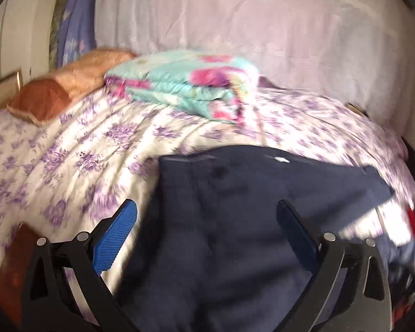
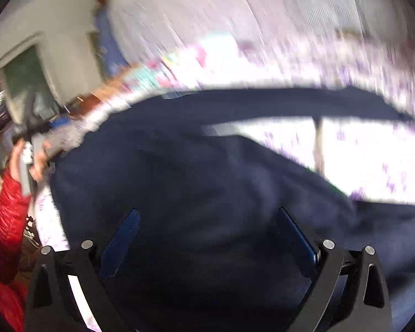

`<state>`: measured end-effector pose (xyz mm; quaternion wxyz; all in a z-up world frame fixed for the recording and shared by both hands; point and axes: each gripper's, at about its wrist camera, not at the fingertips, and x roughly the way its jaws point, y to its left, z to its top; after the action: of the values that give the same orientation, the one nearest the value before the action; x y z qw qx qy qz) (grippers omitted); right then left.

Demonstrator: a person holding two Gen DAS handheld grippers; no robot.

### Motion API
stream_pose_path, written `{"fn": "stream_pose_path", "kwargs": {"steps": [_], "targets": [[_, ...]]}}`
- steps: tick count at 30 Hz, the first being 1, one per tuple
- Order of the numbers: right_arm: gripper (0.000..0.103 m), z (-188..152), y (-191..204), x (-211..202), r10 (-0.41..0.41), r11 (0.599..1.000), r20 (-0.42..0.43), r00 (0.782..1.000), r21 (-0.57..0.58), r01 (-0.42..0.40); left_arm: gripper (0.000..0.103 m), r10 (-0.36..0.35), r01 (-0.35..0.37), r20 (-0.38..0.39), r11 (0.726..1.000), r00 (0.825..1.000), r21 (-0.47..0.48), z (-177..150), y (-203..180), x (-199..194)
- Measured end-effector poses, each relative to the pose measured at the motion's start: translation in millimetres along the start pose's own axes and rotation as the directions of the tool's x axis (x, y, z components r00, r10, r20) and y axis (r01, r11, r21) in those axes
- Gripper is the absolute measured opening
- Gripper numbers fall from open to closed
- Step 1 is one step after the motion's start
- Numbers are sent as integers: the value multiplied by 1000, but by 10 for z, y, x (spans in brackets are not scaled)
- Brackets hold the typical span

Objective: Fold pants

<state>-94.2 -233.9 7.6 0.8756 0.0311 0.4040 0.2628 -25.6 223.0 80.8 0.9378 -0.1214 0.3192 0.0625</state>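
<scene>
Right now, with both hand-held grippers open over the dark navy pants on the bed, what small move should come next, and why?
Probably lower the left hand-held gripper onto the near left edge of the dark navy fabric pants and close on it. Both it and the right hand-held gripper hang open with nothing held, and the pants lie spread on the purple-flowered bedsheet, legs apart in the right wrist view, so no fold has started.

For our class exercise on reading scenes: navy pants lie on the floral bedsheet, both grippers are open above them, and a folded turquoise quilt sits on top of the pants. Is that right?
Not quite. In the left wrist view the folded turquoise quilt sits on the floral bedsheet farther back, apart from the navy pants. The rest stands: the left gripper and right gripper are open above the pants.
</scene>
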Motion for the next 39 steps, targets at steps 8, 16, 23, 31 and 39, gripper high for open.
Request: {"fn": "stream_pose_path", "kwargs": {"steps": [8,16,23,31,39], "targets": [[100,-30,78,8,-32,999,2,999,-32,32,98,-175,62,-283,928,943,-368,389,657,1365],[100,-21,38,20,-17,1000,3,1000,-18,17,98,-223,161,-227,952,948,-260,333,587,1332],[100,3,52,52,-46,998,-5,999,-40,46,98,-252,180,-212,934,944,-309,324,653,1345],[100,-5,229,104,-159,981,-29,987,-118,155,98,-37,9,-234,992,972,-123,258,354,1309],[100,326,582,-326,-32,985,158,987,-163,58,98,84,-90,-152,996,985,-29,293,222,1130]]}}
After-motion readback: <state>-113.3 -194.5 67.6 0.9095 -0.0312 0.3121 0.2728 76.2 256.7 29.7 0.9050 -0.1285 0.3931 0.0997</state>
